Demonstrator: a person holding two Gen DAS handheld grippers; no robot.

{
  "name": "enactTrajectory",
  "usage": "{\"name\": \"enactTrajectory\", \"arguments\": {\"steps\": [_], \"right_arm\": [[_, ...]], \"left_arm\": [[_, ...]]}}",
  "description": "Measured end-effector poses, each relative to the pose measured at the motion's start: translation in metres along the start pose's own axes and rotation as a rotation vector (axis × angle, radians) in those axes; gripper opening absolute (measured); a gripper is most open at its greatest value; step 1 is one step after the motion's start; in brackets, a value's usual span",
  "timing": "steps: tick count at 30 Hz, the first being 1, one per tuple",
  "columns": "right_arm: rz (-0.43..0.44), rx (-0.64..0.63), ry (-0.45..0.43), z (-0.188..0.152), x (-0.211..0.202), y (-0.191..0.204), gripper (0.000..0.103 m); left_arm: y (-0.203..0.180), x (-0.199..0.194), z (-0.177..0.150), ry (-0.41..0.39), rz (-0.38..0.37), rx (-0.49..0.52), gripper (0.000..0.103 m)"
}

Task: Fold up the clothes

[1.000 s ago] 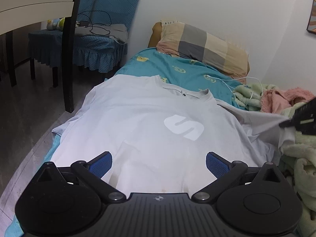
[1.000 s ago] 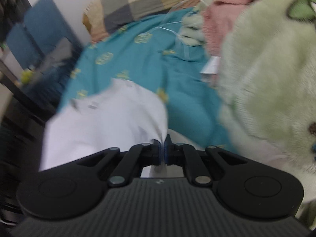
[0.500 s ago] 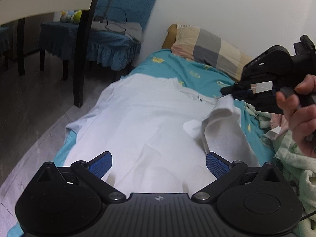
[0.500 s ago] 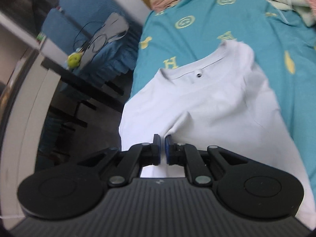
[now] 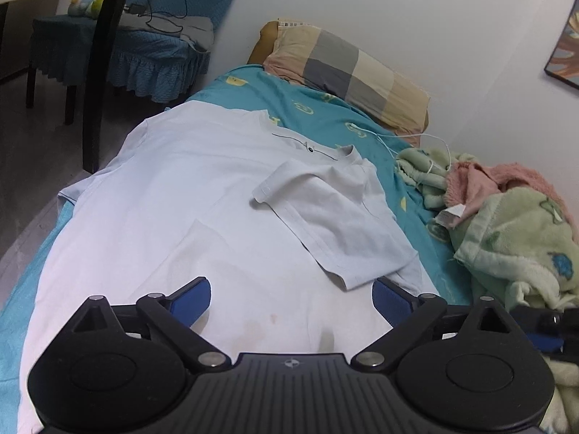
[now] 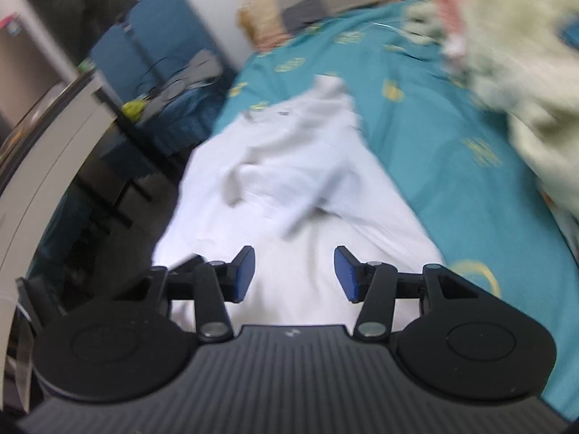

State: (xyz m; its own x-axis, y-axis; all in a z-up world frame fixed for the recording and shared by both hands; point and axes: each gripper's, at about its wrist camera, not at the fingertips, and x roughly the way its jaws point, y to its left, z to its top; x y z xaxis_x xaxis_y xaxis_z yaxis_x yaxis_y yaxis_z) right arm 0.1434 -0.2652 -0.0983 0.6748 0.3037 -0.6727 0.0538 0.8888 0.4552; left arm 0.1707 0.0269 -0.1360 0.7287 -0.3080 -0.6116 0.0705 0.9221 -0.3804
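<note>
A pale white T-shirt (image 5: 202, 188) lies flat on the teal bed sheet (image 5: 315, 112), collar toward the pillow. Its right sleeve (image 5: 336, 217) is folded inward and rests on the chest. My left gripper (image 5: 291, 300) hovers over the shirt's lower part, its jaws wide but closing a little, with nothing pinched between the blue pads. In the blurred right wrist view, my right gripper (image 6: 295, 275) sits above the shirt (image 6: 289, 166) near its hem. Its jaws are opening and hold no cloth.
A checked pillow (image 5: 347, 72) lies at the head of the bed. Green and pink blankets (image 5: 506, 224) are heaped along the right side, with a white cable (image 5: 398, 137) beside them. A blue chair (image 5: 144, 47) and a dark table leg (image 5: 97, 90) stand left of the bed.
The right gripper carried the right sleeve across onto the chest, let it go and pulled back toward the hem with its jaws parted. The left gripper dipped slightly.
</note>
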Motion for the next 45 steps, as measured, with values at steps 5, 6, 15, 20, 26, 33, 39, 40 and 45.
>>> {"name": "enactTrajectory", "arguments": {"steps": [5, 6, 15, 20, 26, 33, 39, 40, 45], "right_arm": [[-0.02, 0.037, -0.095, 0.002, -0.014, -0.024, 0.053], [-0.028, 0.034, -0.111, 0.004, -0.013, -0.028, 0.053], [-0.048, 0.042, -0.152, 0.013, 0.005, -0.066, 0.053], [-0.052, 0.039, -0.17, 0.023, 0.019, -0.074, 0.053], [-0.028, 0.121, -0.133, 0.028, 0.033, -0.09, 0.053], [-0.037, 0.23, -0.111, 0.016, 0.029, -0.096, 0.053], [-0.051, 0.249, -0.107, 0.011, 0.032, -0.095, 0.053], [-0.053, 0.25, -0.104, 0.011, 0.034, -0.096, 0.053], [-0.074, 0.258, -0.088, 0.014, 0.045, -0.102, 0.053]], "left_arm": [[-0.04, 0.006, 0.01, -0.021, 0.034, 0.168, 0.092], [-0.05, 0.013, 0.015, -0.022, 0.034, 0.213, 0.092], [-0.142, 0.137, 0.098, 0.004, 0.022, 0.54, 0.089], [-0.17, 0.227, 0.131, 0.154, 0.01, 0.646, 0.079], [-0.17, 0.298, 0.127, 0.389, 0.118, 0.7, 0.042], [-0.21, 0.294, 0.148, 0.313, 0.015, 0.743, 0.006], [-0.261, 0.326, 0.16, 0.256, -0.063, 0.811, 0.006], [-0.268, 0.335, 0.157, 0.256, -0.06, 0.823, 0.006], [-0.263, 0.376, 0.131, 0.288, -0.015, 0.83, 0.006]]}}
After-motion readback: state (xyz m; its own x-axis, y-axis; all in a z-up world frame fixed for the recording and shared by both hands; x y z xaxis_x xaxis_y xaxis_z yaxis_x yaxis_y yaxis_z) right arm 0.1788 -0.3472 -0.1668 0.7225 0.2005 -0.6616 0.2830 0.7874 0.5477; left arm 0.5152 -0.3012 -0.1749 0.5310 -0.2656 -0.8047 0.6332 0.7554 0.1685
